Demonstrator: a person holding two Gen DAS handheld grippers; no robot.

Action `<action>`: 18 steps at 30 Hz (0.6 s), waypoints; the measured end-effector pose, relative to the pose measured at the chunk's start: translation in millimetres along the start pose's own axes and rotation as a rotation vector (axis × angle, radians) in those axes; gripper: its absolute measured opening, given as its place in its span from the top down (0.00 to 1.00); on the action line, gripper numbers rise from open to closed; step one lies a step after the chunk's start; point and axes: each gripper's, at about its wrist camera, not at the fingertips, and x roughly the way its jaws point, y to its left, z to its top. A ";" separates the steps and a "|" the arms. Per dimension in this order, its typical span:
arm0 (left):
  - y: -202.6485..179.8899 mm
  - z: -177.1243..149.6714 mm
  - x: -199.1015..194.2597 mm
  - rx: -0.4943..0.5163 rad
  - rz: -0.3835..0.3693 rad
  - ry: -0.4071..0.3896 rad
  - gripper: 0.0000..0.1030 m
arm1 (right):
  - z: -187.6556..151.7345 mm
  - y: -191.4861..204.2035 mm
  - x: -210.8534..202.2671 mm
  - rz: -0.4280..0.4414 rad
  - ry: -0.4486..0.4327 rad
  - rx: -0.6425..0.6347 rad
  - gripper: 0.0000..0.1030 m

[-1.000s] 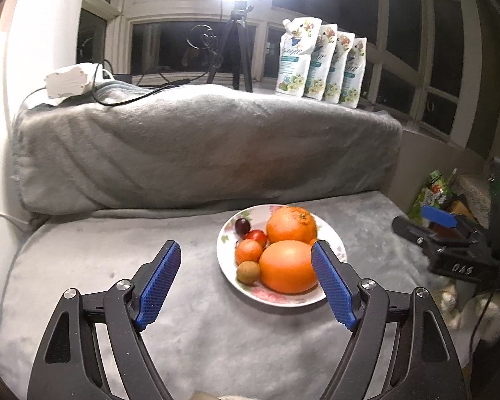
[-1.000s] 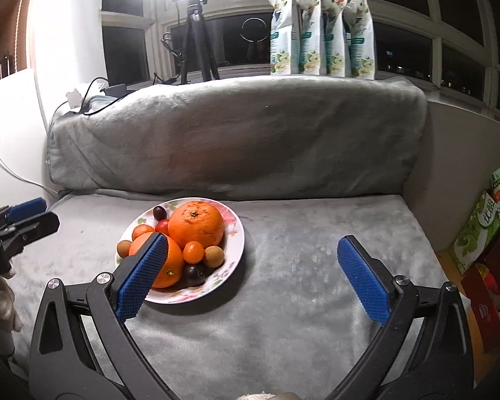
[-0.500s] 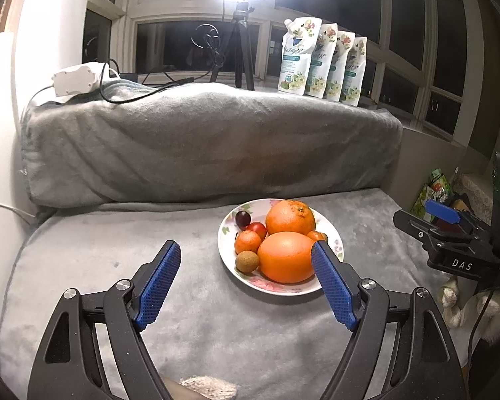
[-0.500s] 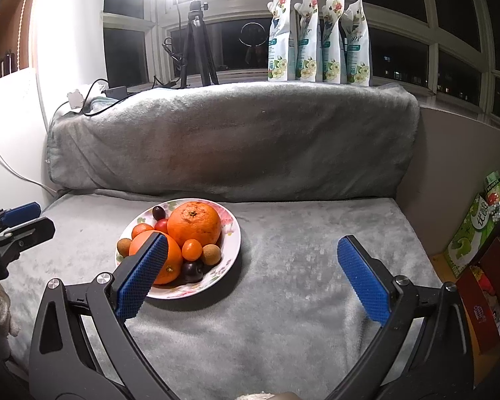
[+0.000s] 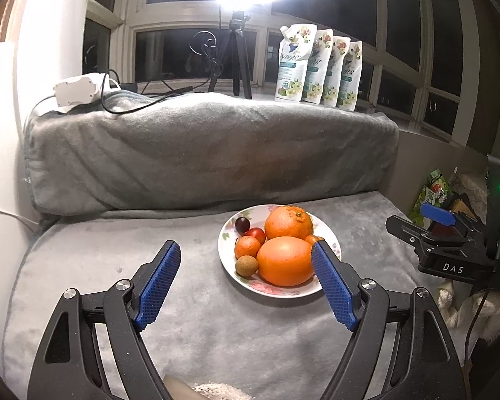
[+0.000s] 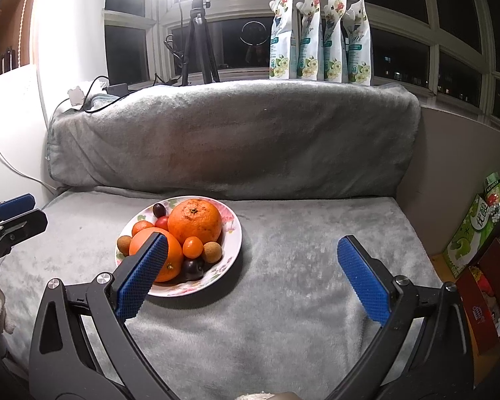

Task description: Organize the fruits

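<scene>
A floral plate [image 5: 330, 250] [image 6: 233, 243] sits on the grey blanket and holds two big oranges [image 5: 285, 260] [image 6: 195, 221], small tangerines, a red tomato [image 5: 256, 232], dark grapes [image 5: 242, 224] and brown longans [image 5: 246, 266]. My left gripper [image 5: 246, 283] is open and empty, just in front of the plate. My right gripper [image 6: 253, 270] is open and empty, to the plate's right and nearer me. Each gripper also shows at the edge of the other's view: the right one [image 5: 440, 233] and the left one [image 6: 10, 216].
A grey blanket-covered backrest [image 5: 210, 146] rises behind the plate. Several refill pouches [image 6: 320, 36], a tripod with a bright lamp [image 6: 196, 33] and a white adapter with cables [image 5: 76, 91] stand on the sill. Boxes [image 6: 476, 226] lie off the right edge.
Both grippers have pulled back and tilted up slightly, so the plate sits a little farther off. Both stay open and empty.
</scene>
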 end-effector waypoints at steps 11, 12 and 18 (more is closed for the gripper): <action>-2.0 0.3 -3.8 0.010 0.008 -0.013 0.21 | -0.1 0.9 0.5 0.005 0.003 0.000 0.00; -2.0 0.2 -3.7 0.009 0.007 -0.012 0.21 | -0.3 1.4 0.8 0.006 0.004 0.001 0.00; -2.9 0.8 -5.5 0.015 0.002 -0.022 0.21 | -1.2 2.1 1.8 0.007 0.005 -0.002 0.00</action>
